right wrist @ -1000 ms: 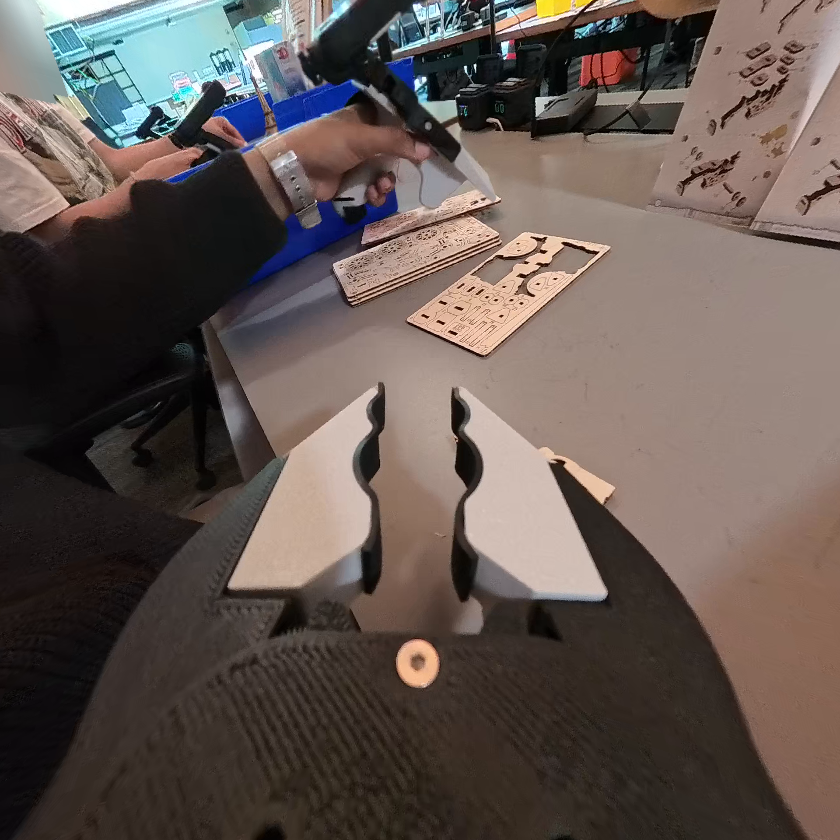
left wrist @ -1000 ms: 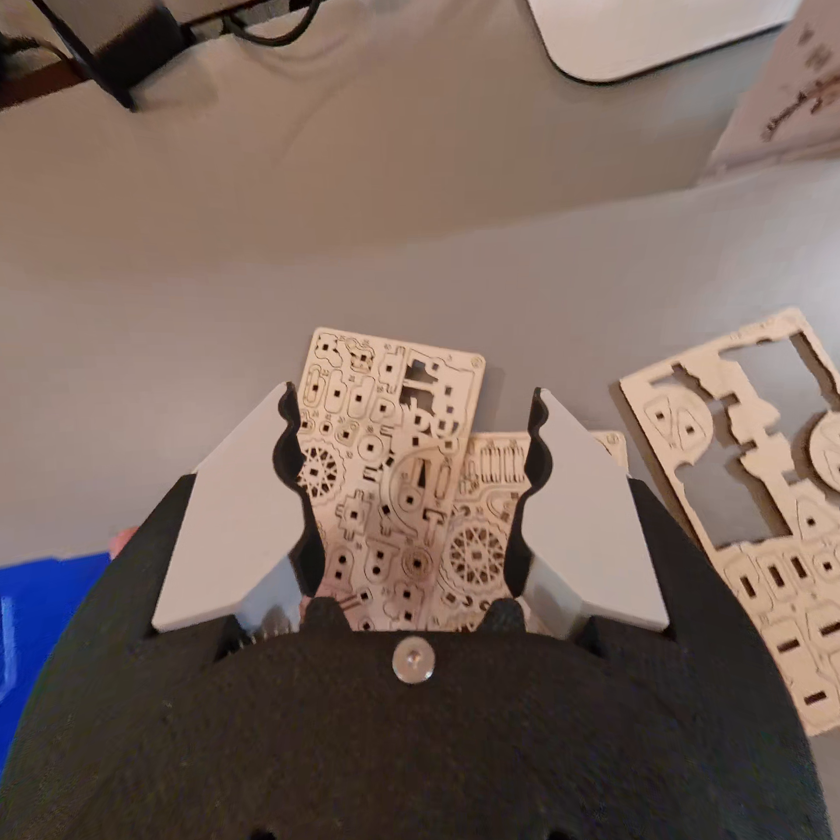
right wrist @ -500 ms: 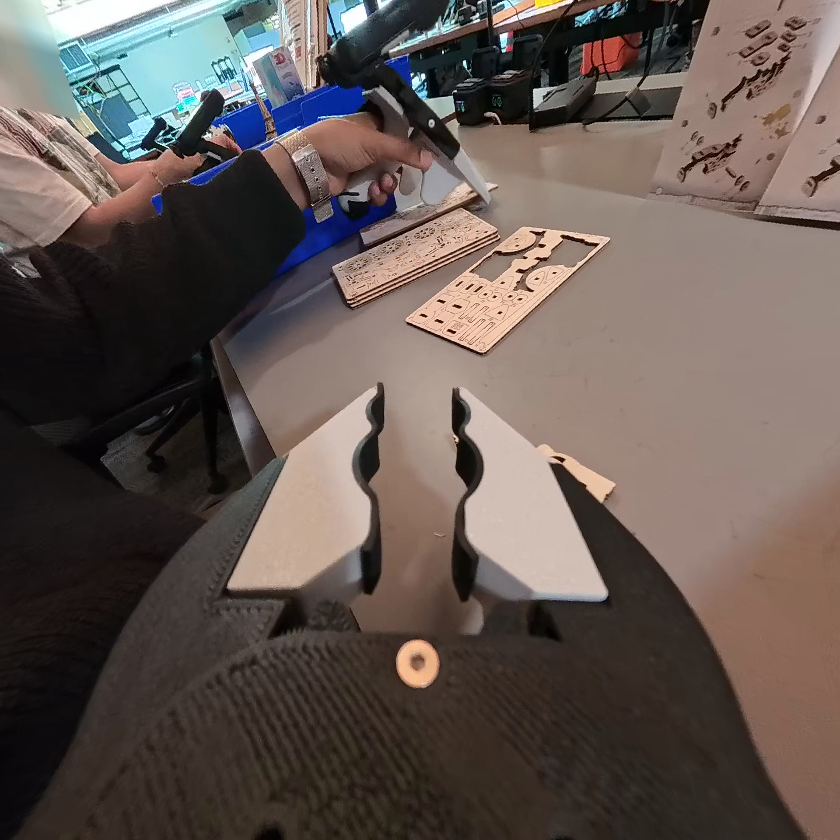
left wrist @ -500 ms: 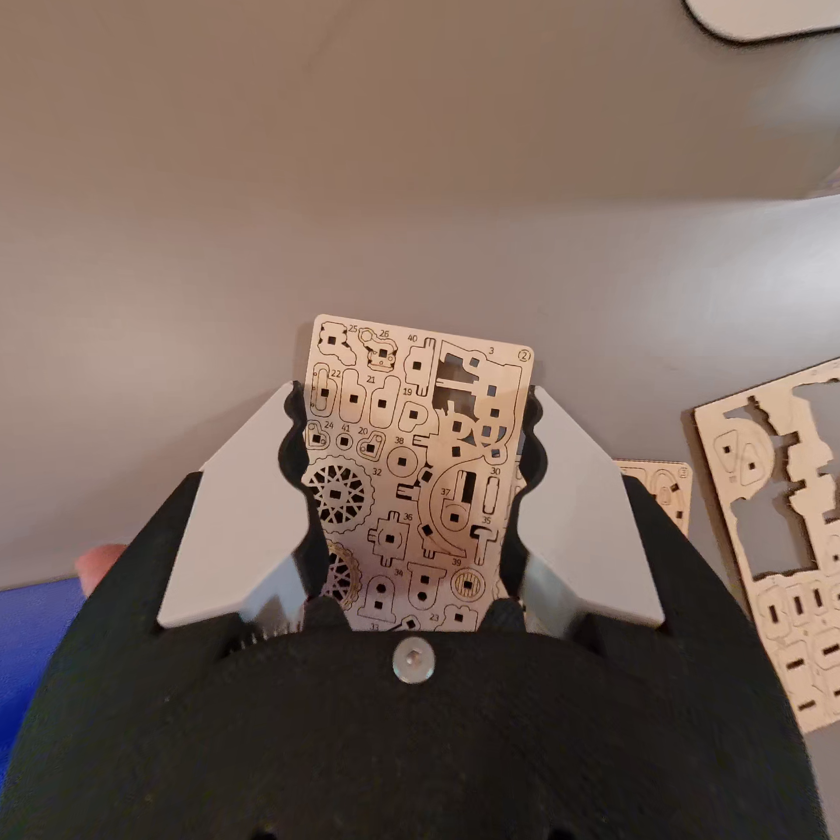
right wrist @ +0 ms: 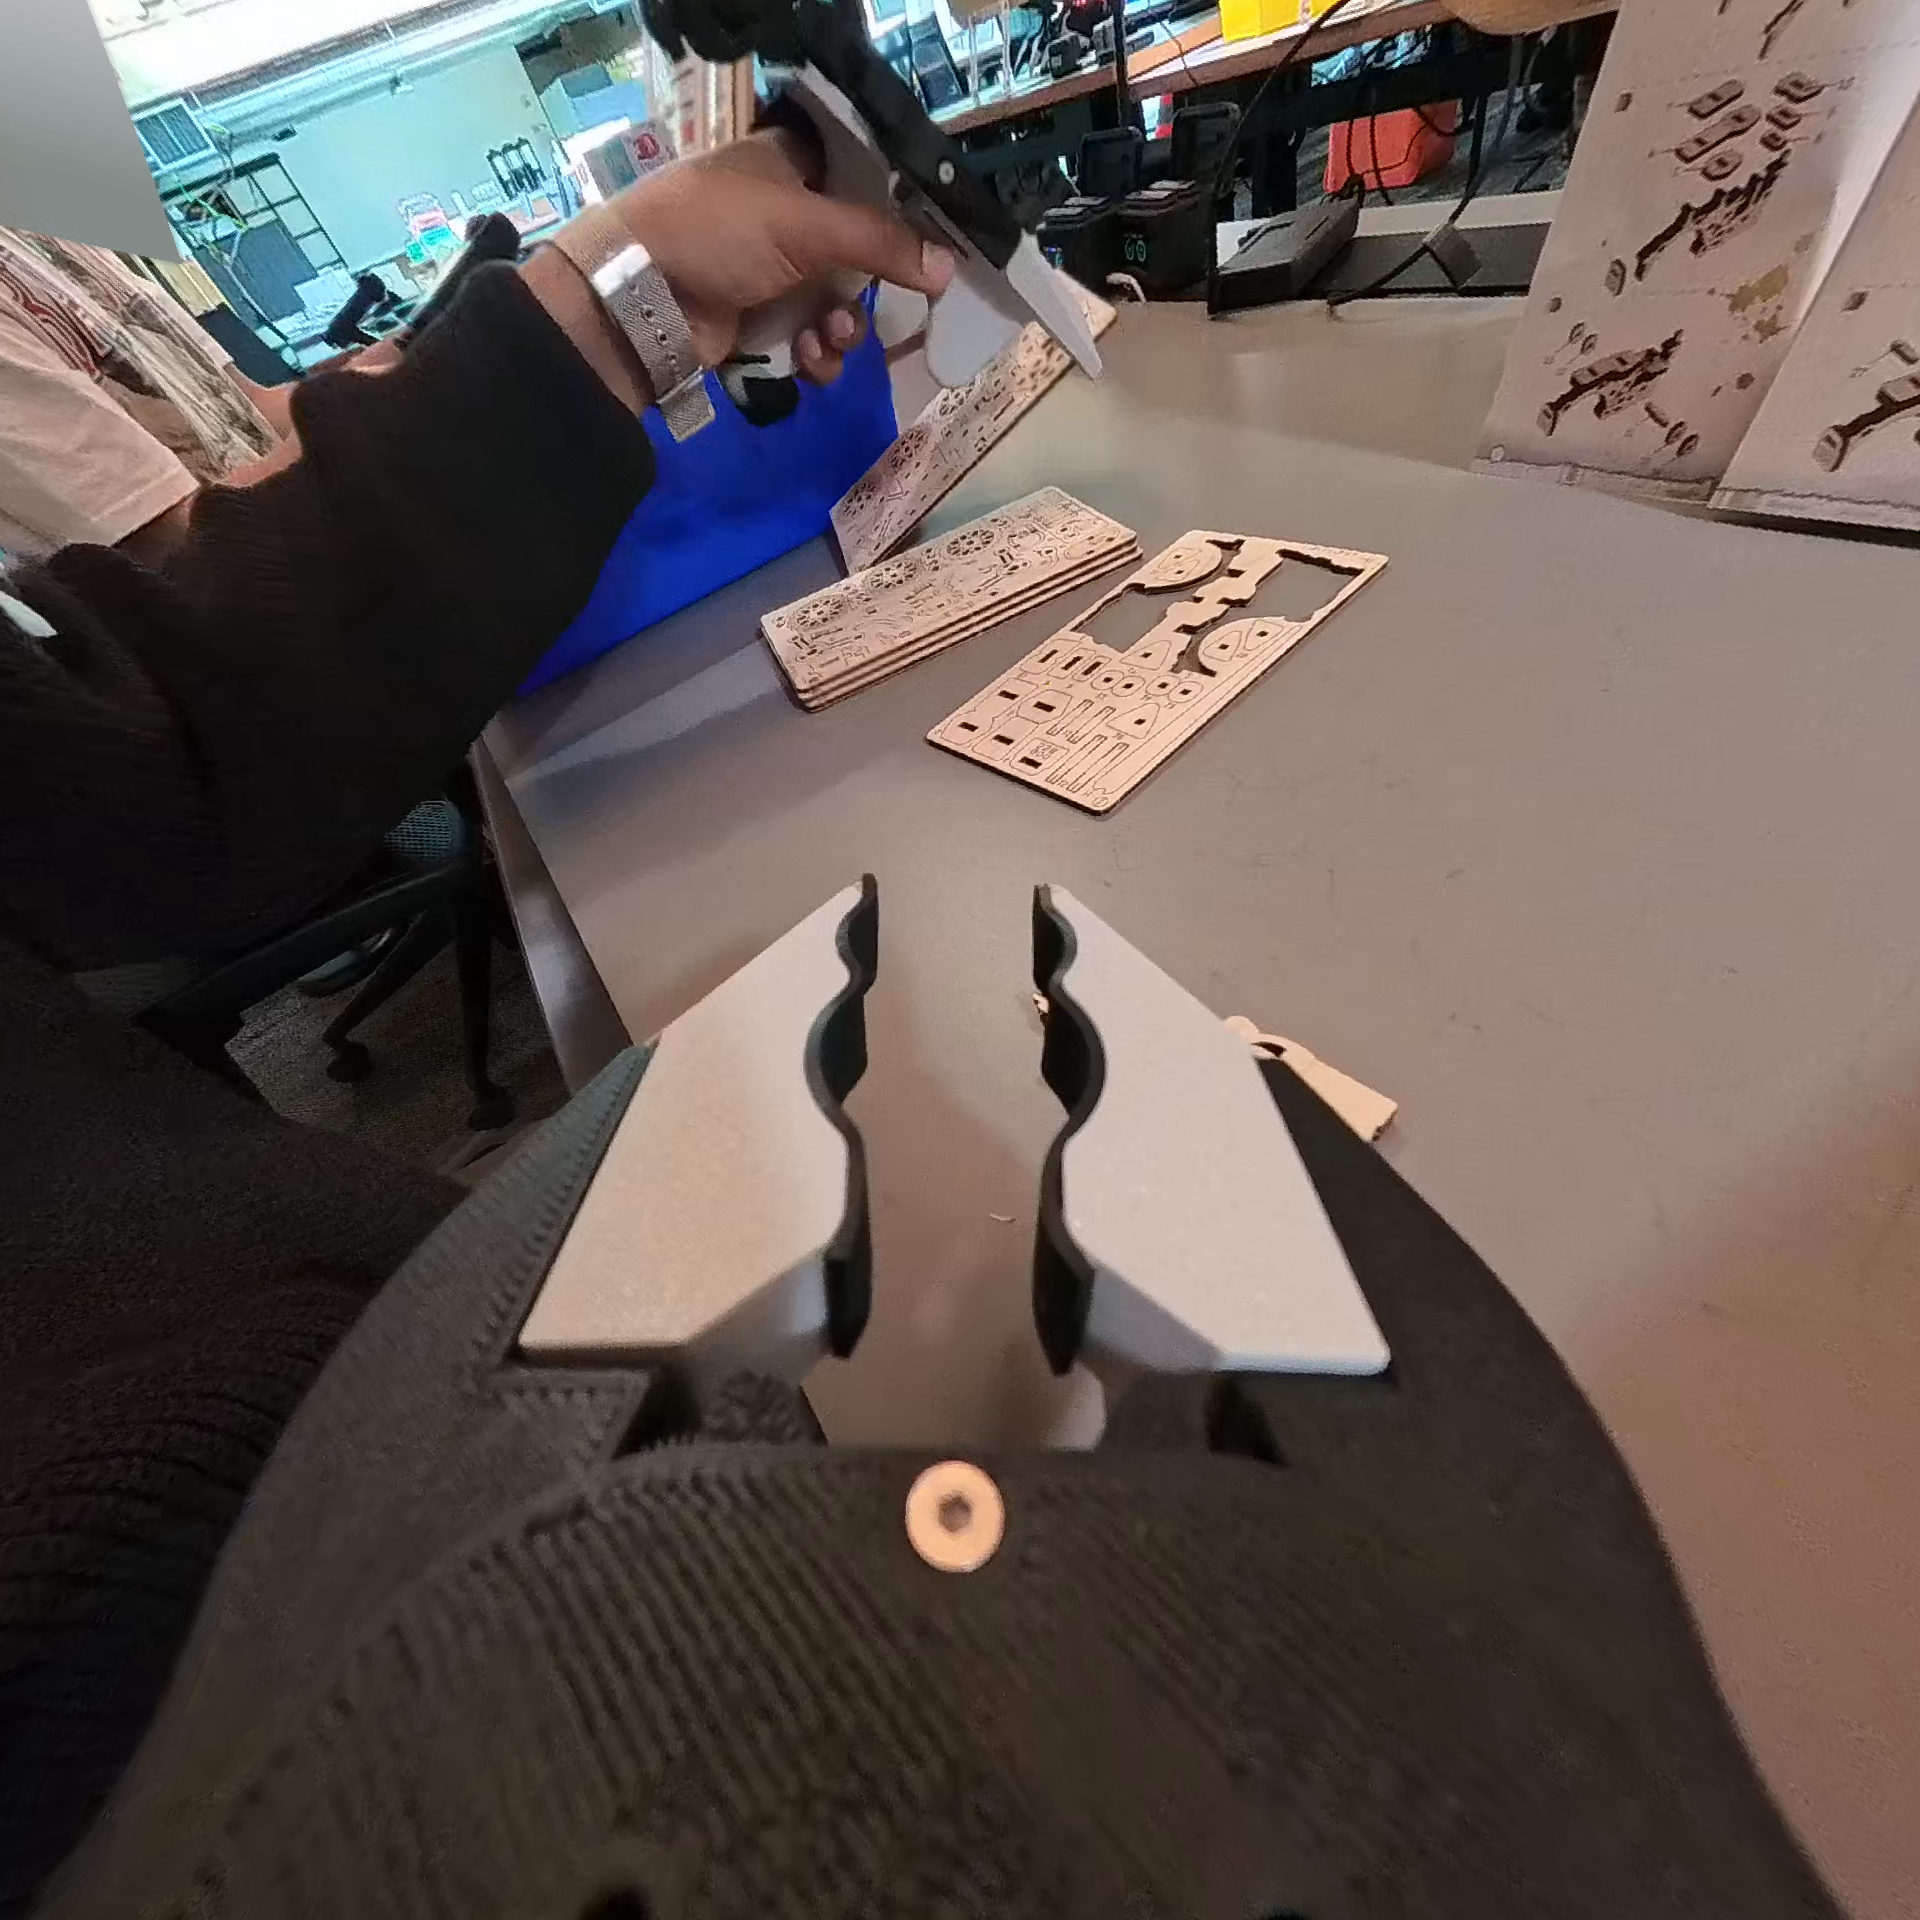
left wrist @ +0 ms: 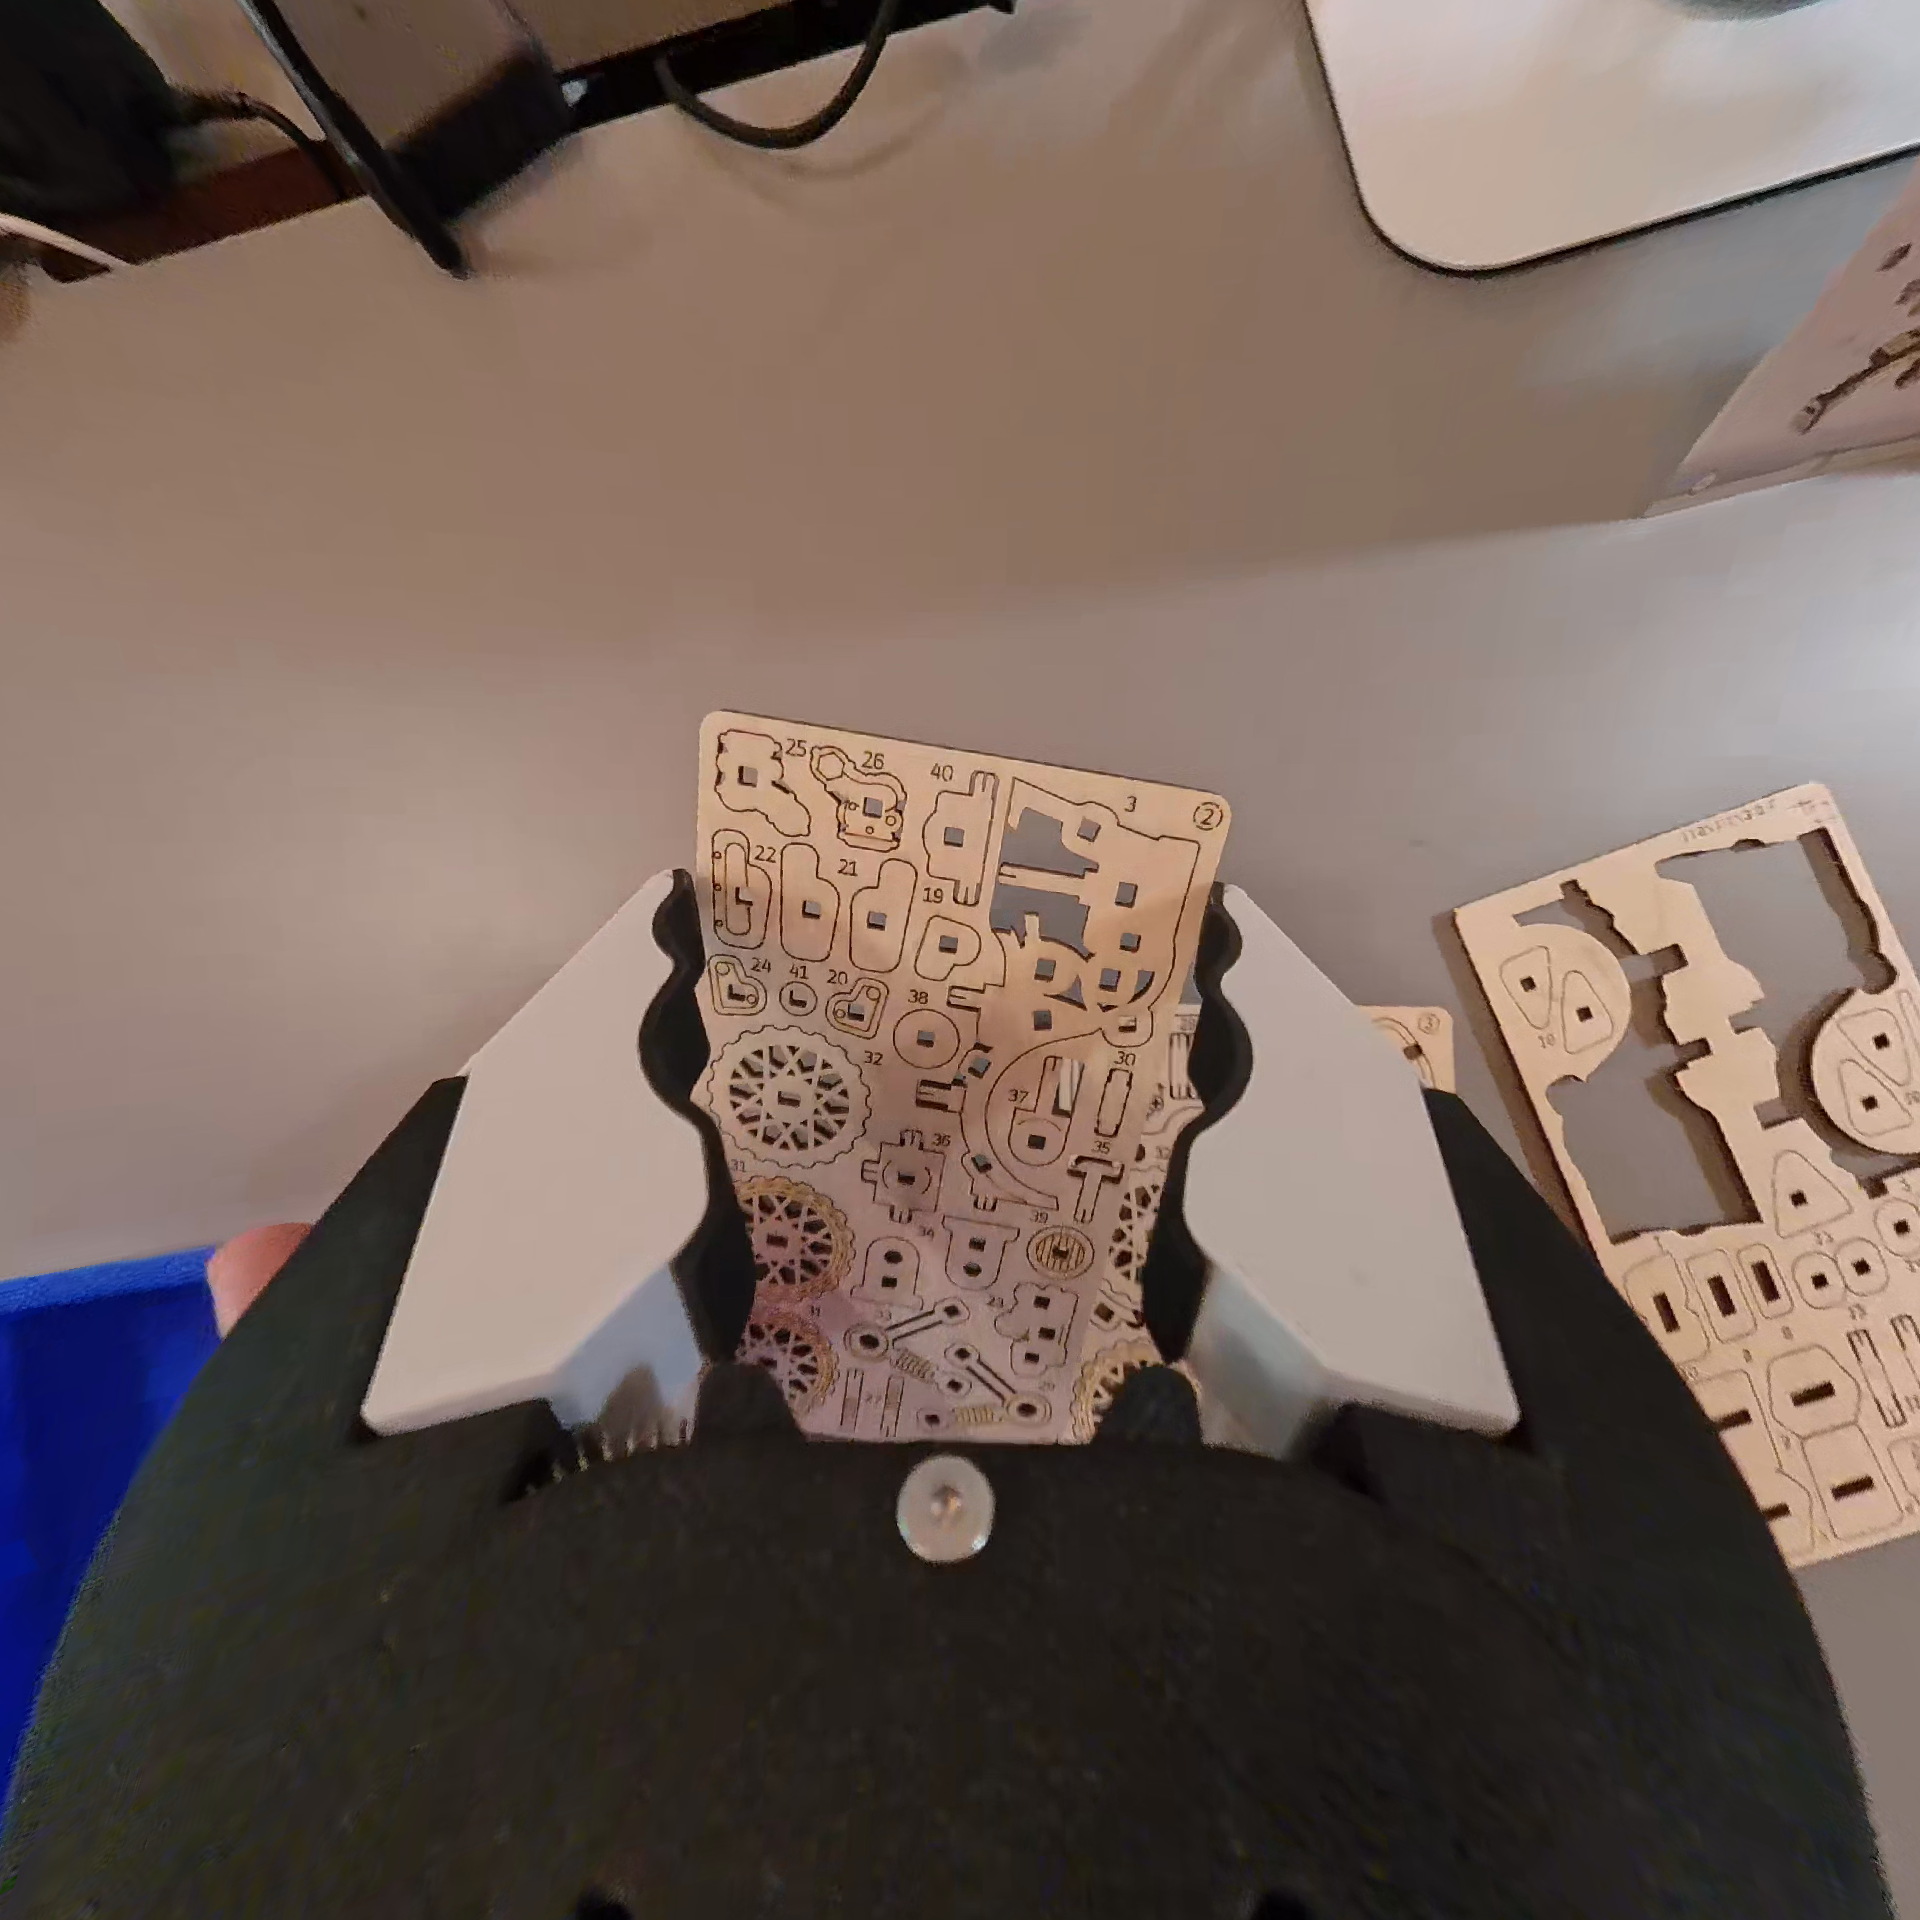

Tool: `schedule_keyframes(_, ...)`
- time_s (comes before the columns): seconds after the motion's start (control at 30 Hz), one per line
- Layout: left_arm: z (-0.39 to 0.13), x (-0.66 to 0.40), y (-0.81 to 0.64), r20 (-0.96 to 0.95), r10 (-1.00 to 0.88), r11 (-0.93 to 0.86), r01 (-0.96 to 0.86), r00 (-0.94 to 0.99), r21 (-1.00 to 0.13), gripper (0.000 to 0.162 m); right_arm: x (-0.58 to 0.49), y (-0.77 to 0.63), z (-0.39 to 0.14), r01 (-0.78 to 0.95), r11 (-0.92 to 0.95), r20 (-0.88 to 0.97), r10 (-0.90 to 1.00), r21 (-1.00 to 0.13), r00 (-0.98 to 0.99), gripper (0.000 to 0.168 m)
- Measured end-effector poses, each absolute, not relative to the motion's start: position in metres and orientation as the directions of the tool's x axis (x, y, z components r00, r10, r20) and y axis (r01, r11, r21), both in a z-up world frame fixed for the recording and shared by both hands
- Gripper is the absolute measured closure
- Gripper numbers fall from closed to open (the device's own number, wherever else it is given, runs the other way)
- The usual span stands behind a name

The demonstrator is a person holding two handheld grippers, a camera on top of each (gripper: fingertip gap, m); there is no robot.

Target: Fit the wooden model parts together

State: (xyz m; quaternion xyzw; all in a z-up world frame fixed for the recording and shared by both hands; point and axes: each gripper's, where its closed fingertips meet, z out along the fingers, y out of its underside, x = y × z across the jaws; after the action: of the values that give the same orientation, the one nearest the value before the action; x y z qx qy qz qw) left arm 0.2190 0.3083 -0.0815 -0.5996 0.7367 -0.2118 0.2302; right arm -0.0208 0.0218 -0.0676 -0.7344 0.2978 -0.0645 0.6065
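The left gripper [left wrist: 951, 914] clamped a thin wooden parts sheet [left wrist: 935, 1039] by its two long edges, the laser-cut panel of gears and small pieces lifted at a slant above the grey table [left wrist: 935, 540]. Seen from the right wrist view, that sheet [right wrist: 956, 436] tilted up off the stack of sheets [right wrist: 956, 603], its lower end near the stack and its upper end caught between the fingers, while a hand [right wrist: 769, 260] in a dark sleeve with a metal watch strap worked the tool. Just beside the stack lay a partly emptied sheet [right wrist: 1091, 707], several shapes already punched out, flat on the table. The right gripper [right wrist: 954, 899] hovered low over the near edge of the table, its fingers [right wrist: 1174, 1143] parted and holding nothing, with a small wooden piece [right wrist: 1340, 1091] resting on the surface just beside its right finger. A blue bin [right wrist: 727, 488] stood behind the stack.
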Motion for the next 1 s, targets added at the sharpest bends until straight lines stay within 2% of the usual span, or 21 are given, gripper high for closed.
schedule_keyframes(0.27, -0.062, 0.204, 0.297, -0.106, -0.971, 0.235, -0.781, -0.214, -0.578, 0.067, -0.022, 0.023, -0.068, -0.350, -0.097, -0.253, -0.516, -0.932, 0.818, 0.140)
schedule_keyframes(1.0, -0.012, 0.185, 0.315, -0.105, -0.982, 0.188, -0.716, -0.159, -0.673, 0.067, -0.024, 0.024, -0.069, -0.337, -0.111, -0.235, -0.516, -0.935, 0.823, 0.141)
